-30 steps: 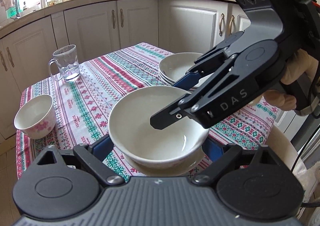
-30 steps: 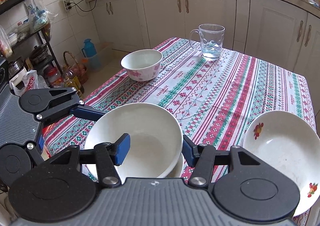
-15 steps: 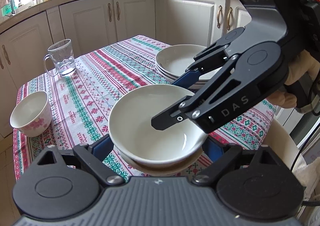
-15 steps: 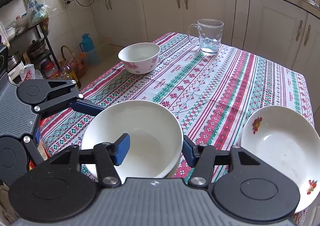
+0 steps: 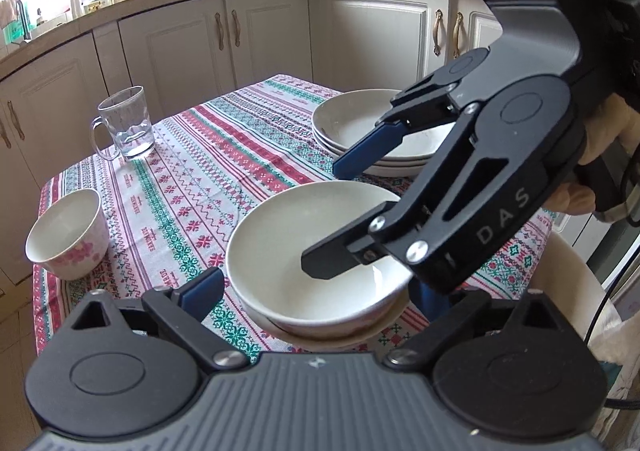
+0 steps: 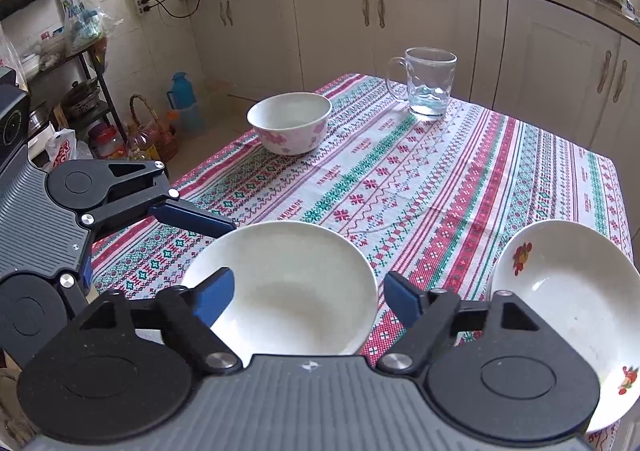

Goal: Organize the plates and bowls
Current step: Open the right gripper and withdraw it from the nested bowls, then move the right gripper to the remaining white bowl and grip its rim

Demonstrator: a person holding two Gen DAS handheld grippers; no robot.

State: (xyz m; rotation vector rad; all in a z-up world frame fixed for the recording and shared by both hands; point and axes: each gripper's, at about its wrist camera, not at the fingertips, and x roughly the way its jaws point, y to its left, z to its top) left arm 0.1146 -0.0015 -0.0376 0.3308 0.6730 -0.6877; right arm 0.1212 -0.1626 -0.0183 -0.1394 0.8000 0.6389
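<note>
White bowl (image 5: pixel 316 251) sits nested on a second bowl at the near tabletop (image 6: pixel 440 179) edge. Both grippers flank it.

Left gripper (image 5: pixel 320 291): jaws opening, wide apart, one on each side of the bowl, pads clear of the rim. Right gripper (image 6: pixel 308 297): jaws opening, spread; in the left view one jaw hangs over the bowl's inside and the other beyond the far rim, neither pressing. Bowl looks released and stacked.

Remaining: small floral bowl (image 6: pixel 290 123) at the far left, nearer the left gripper, round so no preferred axis. Plates (image 6: pixel 560 291) stacked on the right, just beside the right gripper. Glass mug (image 6: pixel 428 85) at the far edge, well apart from both.

Judgement: next fetch is the floral bowl; open cloth lies between, path free. Risk: the stack sits close to the near edge.
</note>
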